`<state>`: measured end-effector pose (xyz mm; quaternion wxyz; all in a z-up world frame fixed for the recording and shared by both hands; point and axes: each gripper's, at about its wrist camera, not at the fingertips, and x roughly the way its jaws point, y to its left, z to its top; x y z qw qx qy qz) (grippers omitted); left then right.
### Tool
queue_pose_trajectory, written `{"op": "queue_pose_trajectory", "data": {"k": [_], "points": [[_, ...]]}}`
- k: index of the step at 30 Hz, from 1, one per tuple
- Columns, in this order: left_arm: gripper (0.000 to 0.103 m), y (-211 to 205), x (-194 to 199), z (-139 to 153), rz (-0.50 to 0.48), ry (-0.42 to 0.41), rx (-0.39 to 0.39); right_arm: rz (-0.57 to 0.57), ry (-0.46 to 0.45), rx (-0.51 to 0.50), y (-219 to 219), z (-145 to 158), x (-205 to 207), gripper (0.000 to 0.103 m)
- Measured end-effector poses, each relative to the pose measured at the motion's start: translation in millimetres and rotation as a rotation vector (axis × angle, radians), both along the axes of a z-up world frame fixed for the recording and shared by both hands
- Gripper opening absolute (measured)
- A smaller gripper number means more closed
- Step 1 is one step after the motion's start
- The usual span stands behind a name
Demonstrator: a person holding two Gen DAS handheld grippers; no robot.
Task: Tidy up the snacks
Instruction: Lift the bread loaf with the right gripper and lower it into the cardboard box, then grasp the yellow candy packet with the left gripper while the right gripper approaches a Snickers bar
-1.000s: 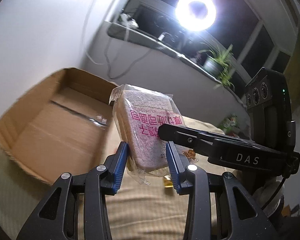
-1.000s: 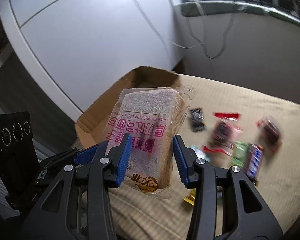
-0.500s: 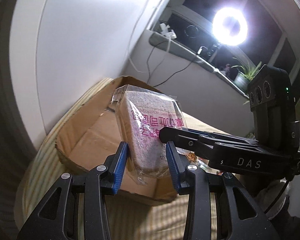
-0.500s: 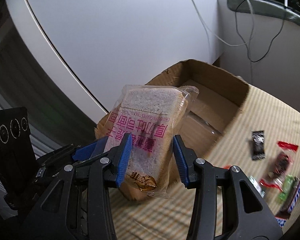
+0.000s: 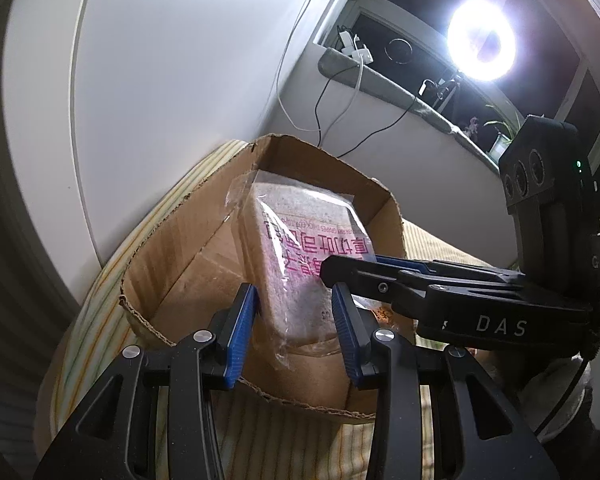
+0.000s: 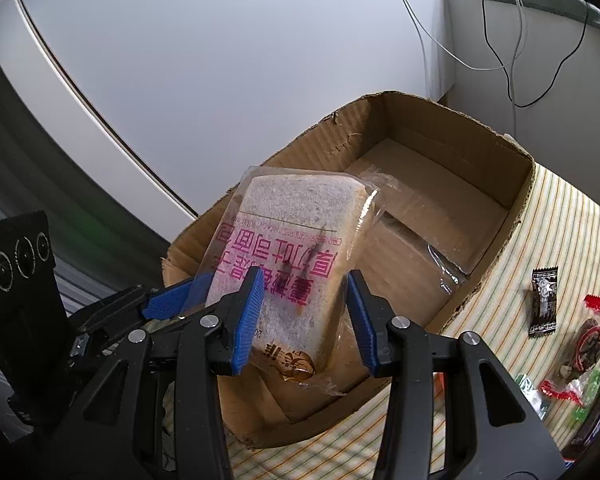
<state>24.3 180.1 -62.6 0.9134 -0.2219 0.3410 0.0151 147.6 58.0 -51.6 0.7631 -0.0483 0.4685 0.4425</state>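
Bread packet (image 6: 296,264) above open box (image 6: 516,216)

"DAS" on right gripper (image 5: 342,272), pink print on bread bag (image 5: 300,256)

The bread packet (image 6: 296,264) is held above the near-left corner of the cardboard box (image 6: 516,200), which is set at the striped cloth's (image 6: 560,240) far-left corner. Wrapped snacks (image 6: 588,344) are scattered on the cloth right of the box.
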Motion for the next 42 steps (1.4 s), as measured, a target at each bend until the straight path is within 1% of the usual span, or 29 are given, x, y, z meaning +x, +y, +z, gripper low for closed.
{"op": "queue_pose_trajectory", "data": {"k": [2, 9, 10, 12, 14, 18, 19, 20, 21, 25, 26, 29, 31, 33, 35, 39, 42], "points": [[0.036, -0.2, 1.1, 0.4, 0.005, 0.003, 0.011, -0.002, 0.005, -0.004, 0.9, -0.6, 1.7, 0.045], [0.036, 0.2, -4.2, 3.5, 0.03, 0.002, 0.041, -0.022, -0.049, -0.005, -6.8, 9.8, -0.5, 0.046], [0.036, 0.1, -5.5, 4.6, 0.032, -0.002, 0.041, -0.022, -0.061, -0.007, -8.3, 11.9, -1.5, 0.048], [0.036, -0.7, -8.1, 6.6, 0.034, -0.009, 0.045, -0.022, -0.078, -0.003, -12.3, 15.8, -5.0, 0.063], [0.037, -4.0, -12.1, 9.1, 0.032, -0.014, 0.055, -0.025, -0.094, 0.001, -15.7, 18.5, -7.5, 0.064], [0.041, -12.2, -20.4, 14.6, 0.027, -0.03, 0.077, -0.031, -0.126, -0.011, -25.5, 21.4, -14.1, 0.064], [0.043, -15.4, -22.6, 16.2, 0.026, -0.038, 0.084, -0.037, -0.136, -0.014, -29.2, 21.5, -15.5, 0.064], [0.048, -17.6, -24.2, 17.2, 0.025, -0.043, 0.088, -0.045, -0.142, -0.017, -33.4, 21.3, -16.6, 0.064], [0.05, -20.4, -25.9, 18.4, 0.022, -0.049, 0.094, -0.05, -0.144, -0.016, -37.3, 21.1, -17.4, 0.064], [0.052, -35.9, -29.6, 21.6, -0.004, -0.058, 0.123, -0.085, -0.163, -0.005, -60.9, 21.7, -20.1, 0.064], [0.054, -39.0, -30.5, 22.2, -0.008, -0.059, 0.126, -0.092, -0.17, -0.004, -66.6, 21.5, -20.4, 0.064], [0.054, -49.0, -32.4, 23.4, -0.028, -0.062, 0.124, -0.122, -0.192, -0.004, -88.7, 21.7, -20.5, 0.065], [0.054, -55.9, -32.2, 23.5, -0.041, -0.061, 0.122, -0.139, -0.201, -0.002, -103.1, 21.2, -20.5, 0.067], [0.054, -63.0, -32.9, 23.2, -0.055, -0.061, 0.117, -0.161, -0.217, -0.009, -120.3, 20.7, -20.7, 0.078], [0.054, -71.1, -32.5, 22.9, -0.069, -0.058, 0.116, -0.179, -0.231, -0.013, -135.5, 20.8, -21.1, 0.081], [0.054, -93.1, -30.9, 19.4, -0.127, -0.055, 0.109, -0.239, -0.243, -0.053, -175.4, 15.6, -22.2, 0.083], [0.054, -109.3, -26.7, 14.5, -0.166, -0.043, 0.102, -0.277, -0.245, -0.09, -209.0, 6.0, -25.1, 0.083]]}}
